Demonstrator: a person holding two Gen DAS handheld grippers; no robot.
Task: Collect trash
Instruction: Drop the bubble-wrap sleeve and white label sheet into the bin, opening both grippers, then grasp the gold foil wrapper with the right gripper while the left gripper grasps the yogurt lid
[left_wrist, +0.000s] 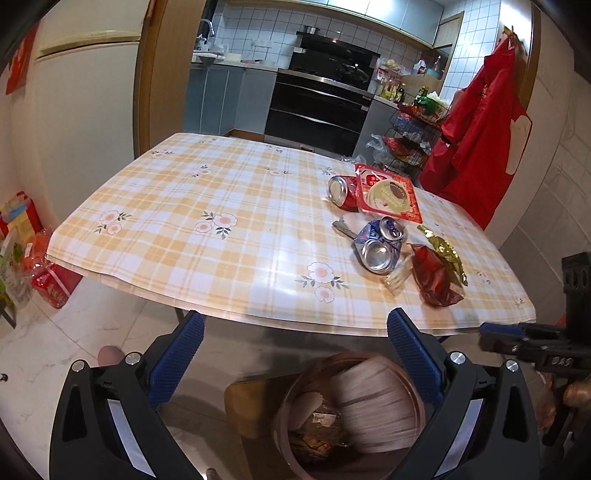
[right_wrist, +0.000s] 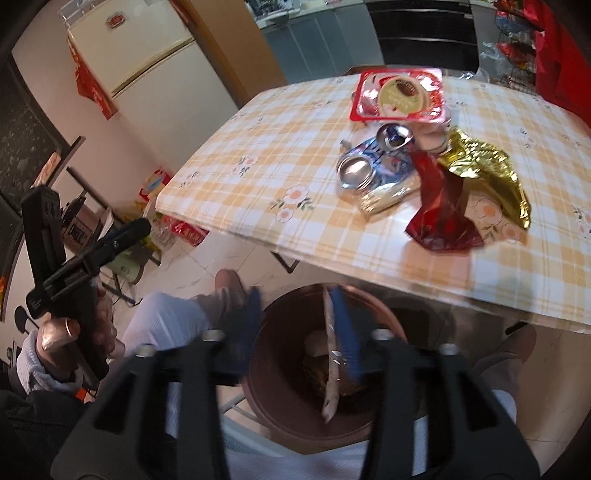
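Observation:
A brown round bin (left_wrist: 291, 417) stands on the floor below the table's front edge, with trash inside. My left gripper (left_wrist: 295, 354) is open above it; a white ribbed paper cup (left_wrist: 373, 406) is blurred in the bin's mouth between the fingers. My right gripper (right_wrist: 299, 332) is open over the same bin (right_wrist: 388, 325), and a thin clear wrapper (right_wrist: 330, 369) hangs by its right finger. On the table lie a crushed blue can (left_wrist: 380, 243), a red can (left_wrist: 341, 192), a red food tray (left_wrist: 388, 194), a dark red wrapper (left_wrist: 436, 280) and a gold wrapper (left_wrist: 445, 254).
The table (left_wrist: 207, 229) has a yellow plaid cloth with flowers. A fridge (left_wrist: 88, 110) stands at the left, a kitchen with an oven (left_wrist: 317, 107) behind. A red garment (left_wrist: 484, 133) hangs at the right. Boxes (left_wrist: 51, 284) sit on the floor at left.

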